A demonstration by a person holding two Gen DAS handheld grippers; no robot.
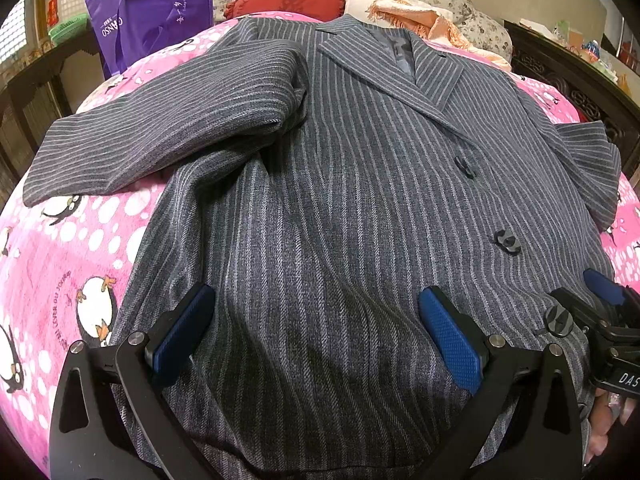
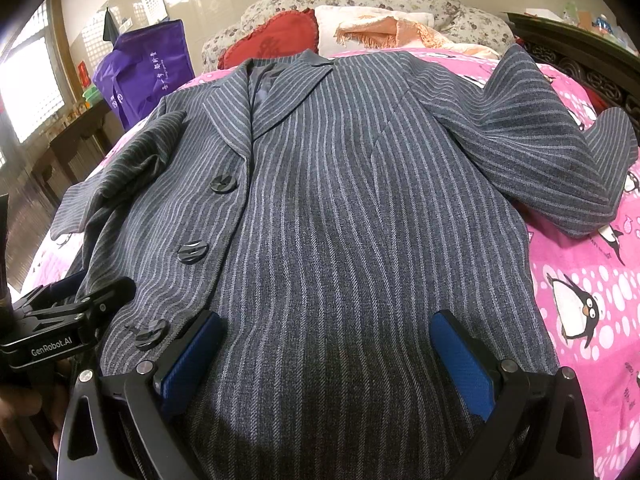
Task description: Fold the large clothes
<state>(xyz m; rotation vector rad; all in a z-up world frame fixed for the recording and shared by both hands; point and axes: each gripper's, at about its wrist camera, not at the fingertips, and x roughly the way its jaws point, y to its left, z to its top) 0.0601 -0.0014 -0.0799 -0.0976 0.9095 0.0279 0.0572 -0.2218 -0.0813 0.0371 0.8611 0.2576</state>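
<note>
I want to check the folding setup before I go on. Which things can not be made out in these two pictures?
- Jacket hem: both views, cut off by the bottom edge and the open gripper arms.
- Left sleeve cuff: right wrist view, partly behind the left gripper.
- Print on the purple bag: left wrist view, too small to read fully.
- Items on the dark shelf: blurred at the edge.

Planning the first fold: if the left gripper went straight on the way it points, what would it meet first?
Probably the striped coat itself: the open left gripper hovers low over its front panel, though the height is unclear.
</note>
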